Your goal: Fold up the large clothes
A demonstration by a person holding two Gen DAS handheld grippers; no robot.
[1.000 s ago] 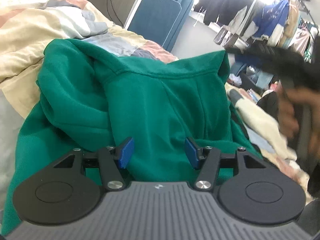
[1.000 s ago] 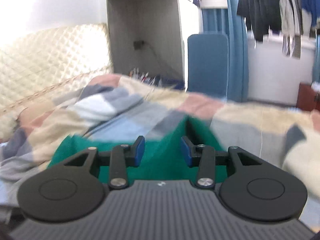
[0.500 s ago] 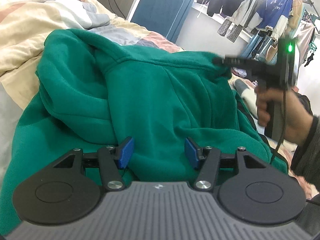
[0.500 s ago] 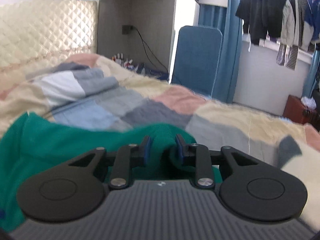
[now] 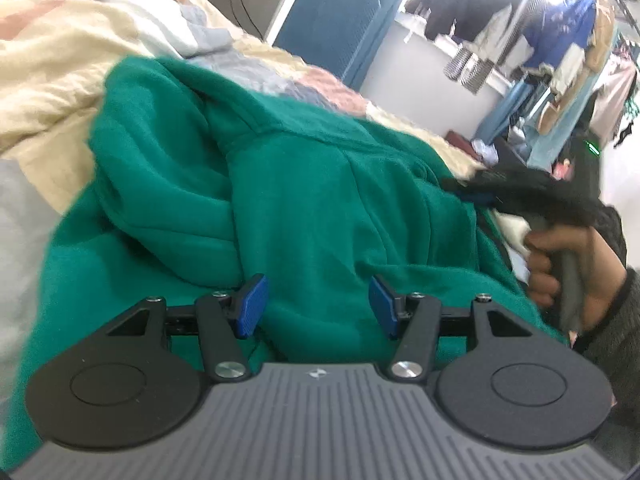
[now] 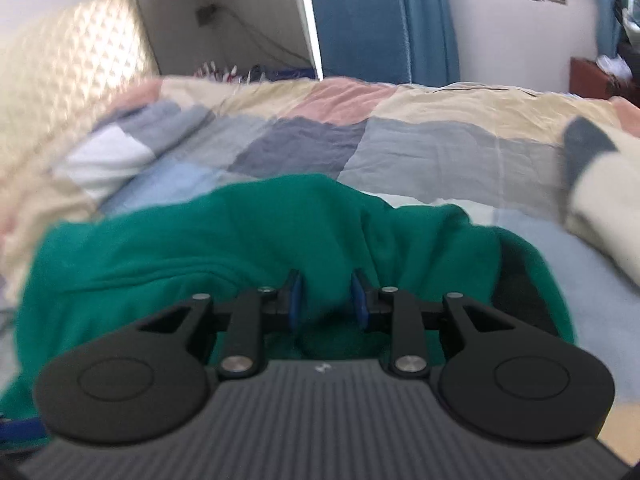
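**Green fleece heaped on the patchwork quilt, right tongs nipping a fold**

The green fleece garment lies in a rumpled heap on the patchwork quilt that covers the bed, its hood-like bulge toward the quilt's cream patches and a seam running across its upper part.

The left gripper hangs just over the near side of the garment with its blue pads standing well apart; fleece shows in the gap between them, but neither pad presses on it.

The right gripper sits at the garment's right edge. Its jaws have just been opening a touch after closing in, and they stand narrow, with a ridge of green cloth bunched between the blue pads and touching both. From the left wrist view that same gripper appears blurred at the garment's far right side, carried by a hand in a dark sleeve.

Beyond the quilt stands a blue upholstered panel, and further right from it hang clothes by a bright window
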